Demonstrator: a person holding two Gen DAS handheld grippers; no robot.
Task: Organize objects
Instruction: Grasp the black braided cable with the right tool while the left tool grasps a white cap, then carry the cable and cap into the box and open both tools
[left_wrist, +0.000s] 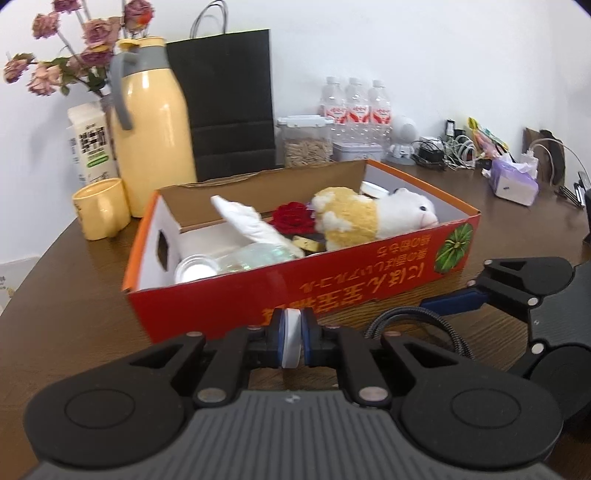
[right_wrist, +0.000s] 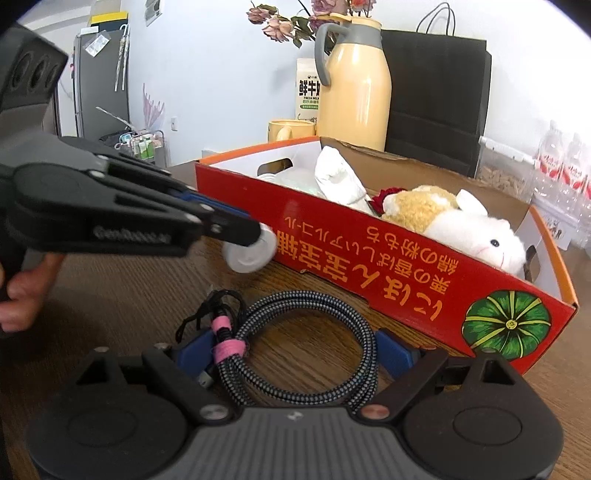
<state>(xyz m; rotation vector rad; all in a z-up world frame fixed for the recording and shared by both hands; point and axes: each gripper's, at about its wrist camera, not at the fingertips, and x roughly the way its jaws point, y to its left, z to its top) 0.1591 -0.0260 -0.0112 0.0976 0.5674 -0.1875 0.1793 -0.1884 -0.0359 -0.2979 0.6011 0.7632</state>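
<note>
A red cardboard box (left_wrist: 369, 284) stands on the brown table; it also shows in the right wrist view (right_wrist: 406, 266). It holds a white and yellow plush toy (left_wrist: 373, 218), a red flower (left_wrist: 291, 218), a white cloth (left_wrist: 251, 225) and a clear bottle (left_wrist: 229, 262). My left gripper (left_wrist: 291, 343) is shut on a small white round lid (left_wrist: 291, 341), just in front of the box's near wall; the lid also shows in the right wrist view (right_wrist: 251, 253). My right gripper (right_wrist: 295, 354) is open around a coiled braided cable (right_wrist: 303, 350) that lies on the table.
Behind the box stand a yellow jug (left_wrist: 151, 136), a yellow mug (left_wrist: 99, 206), a black paper bag (left_wrist: 225, 107), a milk carton (left_wrist: 88, 144), a seed jar (left_wrist: 306, 140) and water bottles (left_wrist: 354, 107). Chargers and a tissue pack (left_wrist: 513, 181) lie at the right.
</note>
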